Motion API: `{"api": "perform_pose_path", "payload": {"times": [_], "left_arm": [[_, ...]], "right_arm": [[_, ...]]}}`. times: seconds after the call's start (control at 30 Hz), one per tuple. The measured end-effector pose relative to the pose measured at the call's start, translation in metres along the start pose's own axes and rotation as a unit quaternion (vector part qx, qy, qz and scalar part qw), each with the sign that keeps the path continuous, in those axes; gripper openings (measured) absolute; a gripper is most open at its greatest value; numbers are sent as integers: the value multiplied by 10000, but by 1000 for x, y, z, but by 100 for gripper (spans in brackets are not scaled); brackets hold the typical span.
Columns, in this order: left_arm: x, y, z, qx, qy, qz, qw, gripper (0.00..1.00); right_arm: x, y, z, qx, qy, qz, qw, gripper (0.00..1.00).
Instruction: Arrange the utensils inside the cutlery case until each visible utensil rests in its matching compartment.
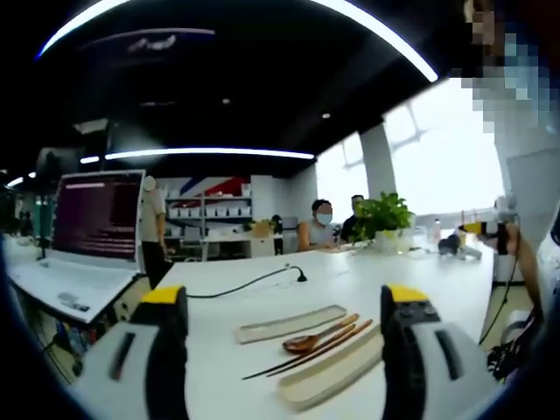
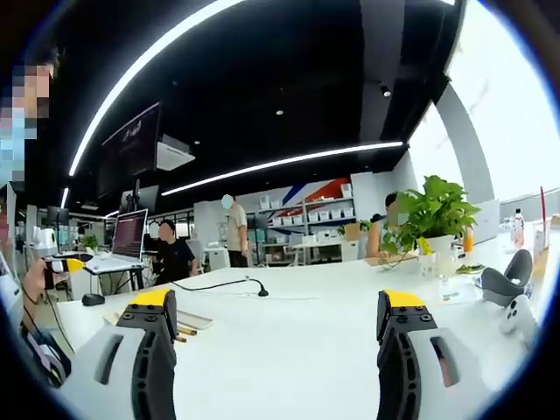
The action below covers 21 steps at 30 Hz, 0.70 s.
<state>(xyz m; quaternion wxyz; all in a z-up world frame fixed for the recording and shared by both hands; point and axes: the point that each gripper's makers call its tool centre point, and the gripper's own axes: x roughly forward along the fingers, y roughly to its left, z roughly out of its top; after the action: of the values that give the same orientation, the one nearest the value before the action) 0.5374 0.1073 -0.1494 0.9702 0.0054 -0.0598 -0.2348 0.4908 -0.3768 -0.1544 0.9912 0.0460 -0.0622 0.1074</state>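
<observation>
While half hidden behind splayed, empty left tongs point(image 1: 284, 302), cutlery case point(image 1: 328, 376); right tongs point(image 2: 277, 308) likewise splayed, empty.

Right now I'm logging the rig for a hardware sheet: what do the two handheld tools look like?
Both look alike. The left tool has two blocky light-grey jaws with black inner faces and yellow caps on the tips. The right tool is built the same way: grey shells with slot-shaped recesses, black inner faces, yellow tips.
</observation>
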Motion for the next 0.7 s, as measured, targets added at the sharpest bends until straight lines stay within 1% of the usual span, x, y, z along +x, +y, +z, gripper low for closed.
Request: {"api": "perform_pose_path", "payload": {"times": [0.07,0.13,0.23,0.3,0.4,0.57,0.7], "left_arm": [[-1,0,2,-6,-13,-11,10000,96],[-1,0,3,-14,-27,-19,10000,95],[0,0,3,-41,-42,-46,10000,96],[1,-2,2,-3,-28,-102,9999,100],[1,-3,4,78,-80,-74,9999,100],[1,-1,4,51,-70,-39,10000,100],[1,-2,5,8,-106,-56,9999,100]], "right_arm": [[0,-1,0,88,-43,10,10000,99],[1,0,-2,143,-4,35,9999,96],[1,-1,-6,3,114,-50,9999,93],[1,-2,-4,-29,78,-79,9999,94],[0,-3,-4,-14,82,-104,9999,99],[1,-8,-9,13,172,-199,9997,99],[0,-10,-7,80,86,-233,9997,99]]}}
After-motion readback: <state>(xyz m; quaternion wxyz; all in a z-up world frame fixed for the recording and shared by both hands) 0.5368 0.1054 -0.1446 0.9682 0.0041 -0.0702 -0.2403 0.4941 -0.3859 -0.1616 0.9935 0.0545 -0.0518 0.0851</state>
